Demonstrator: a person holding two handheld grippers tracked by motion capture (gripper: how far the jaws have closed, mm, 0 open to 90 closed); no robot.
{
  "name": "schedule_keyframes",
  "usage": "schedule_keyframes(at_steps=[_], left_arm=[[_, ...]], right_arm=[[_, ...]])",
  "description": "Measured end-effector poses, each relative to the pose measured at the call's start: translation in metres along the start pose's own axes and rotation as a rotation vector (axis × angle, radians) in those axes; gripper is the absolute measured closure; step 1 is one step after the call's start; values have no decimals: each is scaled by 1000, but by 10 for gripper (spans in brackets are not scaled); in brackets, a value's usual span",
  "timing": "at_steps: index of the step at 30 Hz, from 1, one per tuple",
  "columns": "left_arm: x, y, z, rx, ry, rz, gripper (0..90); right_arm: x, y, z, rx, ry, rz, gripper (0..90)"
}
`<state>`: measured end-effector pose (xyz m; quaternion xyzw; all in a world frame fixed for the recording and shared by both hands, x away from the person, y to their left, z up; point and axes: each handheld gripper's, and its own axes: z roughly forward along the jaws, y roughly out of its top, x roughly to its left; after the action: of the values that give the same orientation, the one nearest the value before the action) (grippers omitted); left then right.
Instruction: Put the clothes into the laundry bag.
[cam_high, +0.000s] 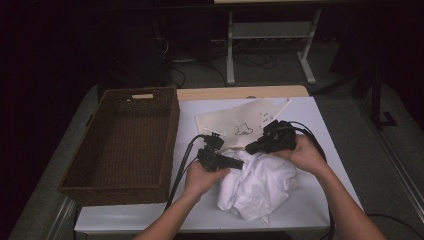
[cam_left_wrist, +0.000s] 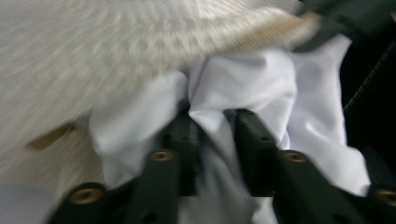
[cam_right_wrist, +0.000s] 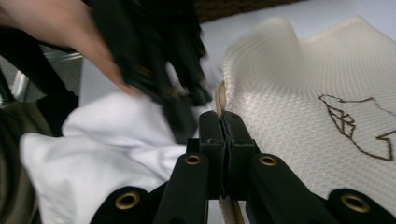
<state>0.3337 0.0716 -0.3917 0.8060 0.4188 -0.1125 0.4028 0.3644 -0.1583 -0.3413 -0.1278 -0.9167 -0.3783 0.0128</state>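
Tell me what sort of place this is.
Probably a lab or workshop bench set up for recording cloth handling: a white-covered table, a wicker basket beside a white garment, and metal desk legs with cables behind.

Black tongs (cam_right_wrist: 223, 122), brass screws, black trailing cables; forearms bare.

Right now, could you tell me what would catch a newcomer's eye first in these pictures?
The crumpled white garment at the table's near middle stands out most, with the left gripper closed on a fold of it. Just behind it lies a cream mesh bag with a small line drawing; the right gripper pinches its tan-edged rim. The large brown wicker basket stands at the left.
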Motion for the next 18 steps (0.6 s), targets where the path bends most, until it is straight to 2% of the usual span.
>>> schedule_keyframes(at_steps=[4,7,10,13,14,15,18], left_arm=[[-2,-7,-19,12,37,20,484],[2,-14,-29,11,51,22,442],[9,-18,-27,14,65,-17,366],[16,-18,-15,29,52,-52,334],[18,-18,-10,32,39,-68,359],[19,-17,-5,30,28,-68,458],[16,-13,6,9,41,-34,716]], right_arm=[[-1,-1,-1,8,-17,4,871],[-1,0,1,14,-24,1,871],[0,1,3,20,-28,-1,870],[0,2,5,22,-31,-3,870],[0,2,6,21,-32,-4,870],[1,3,6,20,-31,-2,870],[1,4,7,17,-22,-8,871]])
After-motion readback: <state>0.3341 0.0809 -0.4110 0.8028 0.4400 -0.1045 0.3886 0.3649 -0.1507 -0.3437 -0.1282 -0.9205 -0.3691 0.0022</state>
